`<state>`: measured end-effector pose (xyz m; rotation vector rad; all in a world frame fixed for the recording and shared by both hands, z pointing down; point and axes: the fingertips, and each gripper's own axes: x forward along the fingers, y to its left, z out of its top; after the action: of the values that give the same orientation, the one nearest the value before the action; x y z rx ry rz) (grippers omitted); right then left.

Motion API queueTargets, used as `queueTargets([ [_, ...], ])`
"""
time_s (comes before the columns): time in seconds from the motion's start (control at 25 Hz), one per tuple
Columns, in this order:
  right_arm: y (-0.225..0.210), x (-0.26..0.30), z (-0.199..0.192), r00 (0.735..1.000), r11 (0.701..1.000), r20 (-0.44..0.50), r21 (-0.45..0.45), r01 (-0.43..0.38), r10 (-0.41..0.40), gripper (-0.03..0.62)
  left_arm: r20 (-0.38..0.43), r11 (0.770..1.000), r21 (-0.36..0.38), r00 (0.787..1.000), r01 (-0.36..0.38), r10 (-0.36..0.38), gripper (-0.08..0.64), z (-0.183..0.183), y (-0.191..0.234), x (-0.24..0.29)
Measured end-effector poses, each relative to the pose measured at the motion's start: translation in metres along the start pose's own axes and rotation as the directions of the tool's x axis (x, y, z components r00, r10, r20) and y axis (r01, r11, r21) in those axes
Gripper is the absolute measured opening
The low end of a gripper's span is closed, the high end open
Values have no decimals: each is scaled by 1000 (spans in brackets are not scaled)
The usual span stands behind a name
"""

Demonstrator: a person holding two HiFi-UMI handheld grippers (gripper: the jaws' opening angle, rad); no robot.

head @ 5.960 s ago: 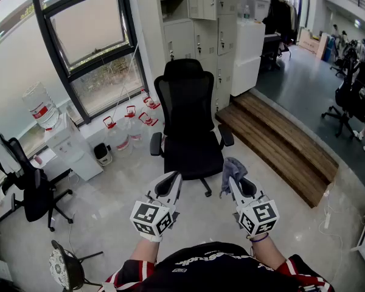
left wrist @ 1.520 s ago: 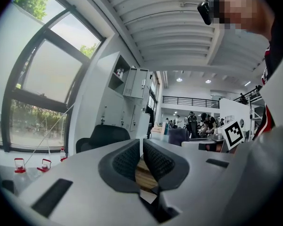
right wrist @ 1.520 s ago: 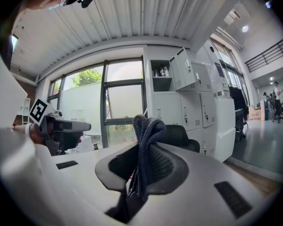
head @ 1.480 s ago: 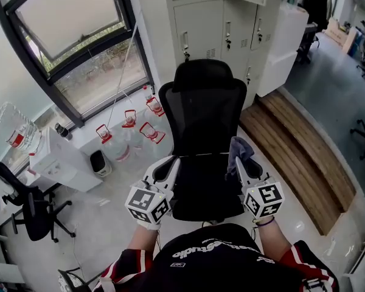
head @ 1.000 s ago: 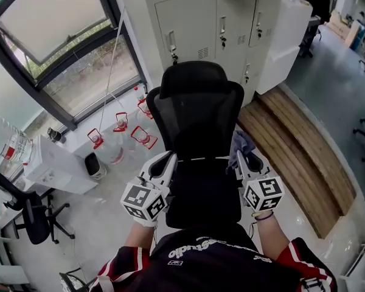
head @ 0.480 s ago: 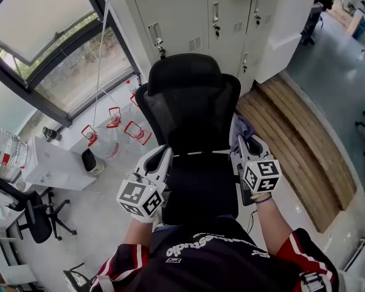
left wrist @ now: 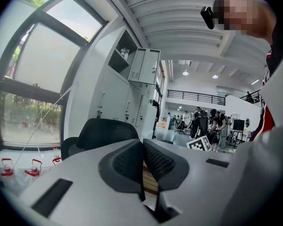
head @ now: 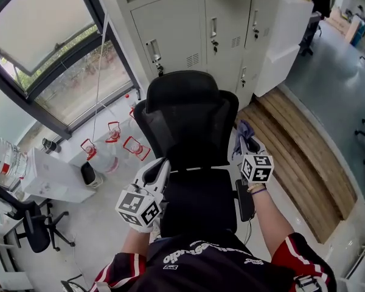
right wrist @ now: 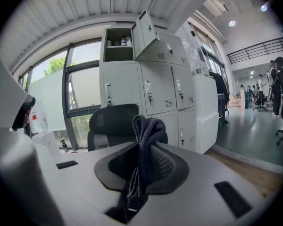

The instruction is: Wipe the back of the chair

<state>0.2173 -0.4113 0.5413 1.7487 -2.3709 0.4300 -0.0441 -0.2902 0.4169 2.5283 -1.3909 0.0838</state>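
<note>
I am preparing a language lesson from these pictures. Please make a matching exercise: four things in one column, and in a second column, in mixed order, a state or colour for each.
Things
1. left gripper
2. right gripper
3. chair
4. top locker door

States
A. swung open
B. shut on a grey cloth
C. black
D. shut, with nothing between the jaws

Pairs: 1-D, 2-B, 3-C, 4-A
</note>
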Motion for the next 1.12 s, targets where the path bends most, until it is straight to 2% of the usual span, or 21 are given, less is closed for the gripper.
queueTargets([
  [0.28,-41,81,-23,996,998,-54,4,67,-66,64,-5,999,1,999,-38,38,38,10,14,-3],
  [0.48,-61,126,-46,991,995,-99,28,92,-89,66,-10,996,0,996,-93,93,38,10,31,-24],
  [0.6,-67,147,-48,990,994,-98,33,101,-98,66,-16,990,-5,990,-140,140,38,8,46,-38],
  [0.84,-62,179,-50,988,992,-108,45,117,-111,66,-7,987,-7,987,-162,162,37,8,57,-48],
  [1.12,-29,195,-52,989,995,-118,38,89,-84,66,8,987,-22,987,-158,158,32,7,70,-48],
])
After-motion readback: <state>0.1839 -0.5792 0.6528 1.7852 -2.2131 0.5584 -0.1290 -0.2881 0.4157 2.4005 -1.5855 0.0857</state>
